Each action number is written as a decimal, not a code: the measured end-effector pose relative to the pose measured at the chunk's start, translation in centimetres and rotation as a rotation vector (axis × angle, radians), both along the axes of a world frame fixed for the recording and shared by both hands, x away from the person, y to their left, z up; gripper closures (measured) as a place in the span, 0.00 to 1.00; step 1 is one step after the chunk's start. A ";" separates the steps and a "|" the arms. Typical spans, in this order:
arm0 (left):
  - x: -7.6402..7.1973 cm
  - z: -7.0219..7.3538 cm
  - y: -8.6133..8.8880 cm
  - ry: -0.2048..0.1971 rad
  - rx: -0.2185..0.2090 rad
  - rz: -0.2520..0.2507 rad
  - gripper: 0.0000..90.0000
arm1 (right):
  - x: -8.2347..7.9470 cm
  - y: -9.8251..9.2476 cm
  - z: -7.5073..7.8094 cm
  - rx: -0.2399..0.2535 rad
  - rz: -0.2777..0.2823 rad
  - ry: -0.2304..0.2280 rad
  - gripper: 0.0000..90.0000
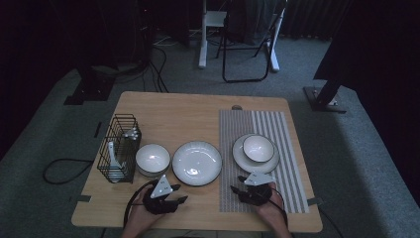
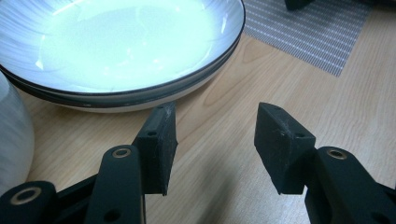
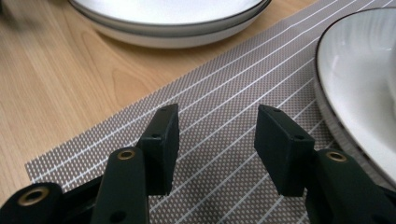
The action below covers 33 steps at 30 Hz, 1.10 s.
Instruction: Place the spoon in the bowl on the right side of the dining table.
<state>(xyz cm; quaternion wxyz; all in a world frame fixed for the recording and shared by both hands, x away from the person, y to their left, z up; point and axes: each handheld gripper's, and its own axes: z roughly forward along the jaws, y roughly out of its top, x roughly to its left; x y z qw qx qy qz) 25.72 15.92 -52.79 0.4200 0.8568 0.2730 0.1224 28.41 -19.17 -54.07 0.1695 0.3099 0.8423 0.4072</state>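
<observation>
Left hand-held gripper (image 1: pixel 174 194) hovers jaws apart, empty, just short of the wide plate (image 1: pixel 196 162) mid-counter (image 1: pixel 163 111). Right hand-held gripper (image 1: pixel 238 187), also parted and empty, sits over the striped mat (image 1: pixel 270 124). That plate looks glazed, heavy, slick, breakable; I'd pinch its near rim.

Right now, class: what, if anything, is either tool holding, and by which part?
Nothing is held. The left tool and the right tool both stand open, with nothing between them.
</observation>
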 end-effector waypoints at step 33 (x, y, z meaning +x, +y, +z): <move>-0.7 5.5 4.2 -0.137 -0.013 0.191 0.57 | 0.4 0.2 -0.6 -0.026 0.016 0.058 0.54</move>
